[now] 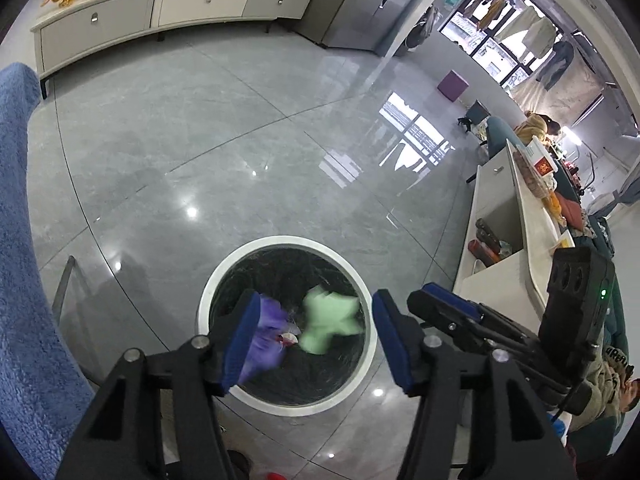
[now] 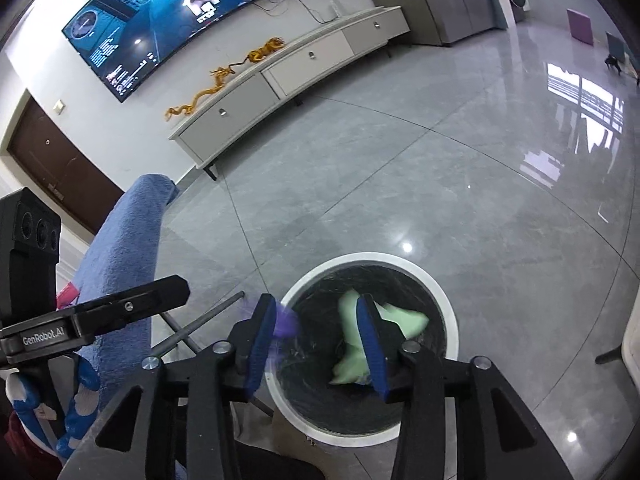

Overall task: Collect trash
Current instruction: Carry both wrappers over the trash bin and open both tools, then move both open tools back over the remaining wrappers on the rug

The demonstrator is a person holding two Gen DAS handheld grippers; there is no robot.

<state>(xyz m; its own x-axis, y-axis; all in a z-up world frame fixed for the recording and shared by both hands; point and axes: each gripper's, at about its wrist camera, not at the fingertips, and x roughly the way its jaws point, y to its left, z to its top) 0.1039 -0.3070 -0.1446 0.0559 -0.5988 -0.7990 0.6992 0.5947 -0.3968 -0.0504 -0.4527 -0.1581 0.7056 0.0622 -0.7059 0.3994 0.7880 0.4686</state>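
Observation:
A round white trash bin (image 1: pixel 288 241) lined with a black bag stands on the grey floor below both grippers. My left gripper (image 1: pixel 316 300) is open above it. A blurred purple wad (image 1: pixel 268 332) lies against its left pad only, and a blurred pale green wad (image 1: pixel 328 320) shows inside the bin mouth. In the right wrist view my right gripper (image 2: pixel 316 304) is also open over the bin (image 2: pixel 368 259). The green wad (image 2: pixel 404 316) shows behind its right pad, inside the bin. The purple wad (image 2: pixel 286 322) is by its left pad. Neither wad is pinched.
A blue towel-covered piece (image 1: pixel 24 240) (image 2: pixel 124 240) stands close on the left, with a metal leg (image 2: pixel 208 320) beside the bin. A white low cabinet (image 1: pixel 160 12) lines the far wall. A white shelf unit (image 1: pixel 500 216) and a seated person (image 1: pixel 608 384) are at the right.

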